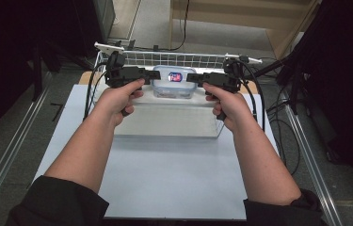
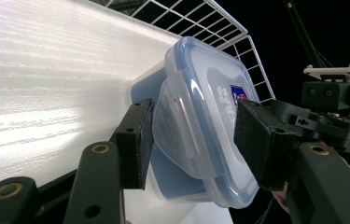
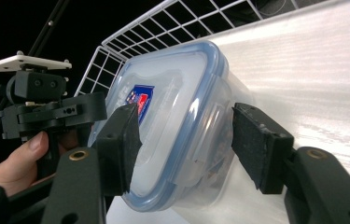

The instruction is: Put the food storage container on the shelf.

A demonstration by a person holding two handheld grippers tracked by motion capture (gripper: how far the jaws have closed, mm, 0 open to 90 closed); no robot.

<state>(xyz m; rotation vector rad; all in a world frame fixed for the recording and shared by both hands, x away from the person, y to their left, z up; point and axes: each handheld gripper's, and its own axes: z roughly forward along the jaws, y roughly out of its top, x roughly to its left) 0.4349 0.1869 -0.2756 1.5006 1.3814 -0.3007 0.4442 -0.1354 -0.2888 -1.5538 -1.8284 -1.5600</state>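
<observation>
1. High view: the clear plastic food container with the blue-rimmed snap lid (image 1: 174,81) is sitting at the far end of the white surface (image 1: 174,179), just in front of the white wire basket (image 1: 164,59). The left claw (image 1: 156,74) and the right claw (image 1: 189,76) are flanking it from either side.
2. Left gripper view: the left claw (image 2: 193,144) is standing wide around the lid's side latch (image 2: 182,126), its pads not visibly pressing; closing there is risking popping the latch open.
3. Right gripper view: the right claw (image 3: 184,144) is also gaping around the container's opposite end (image 3: 182,135); uneven squeezing is likely tilting or sliding the box toward the basket.
</observation>
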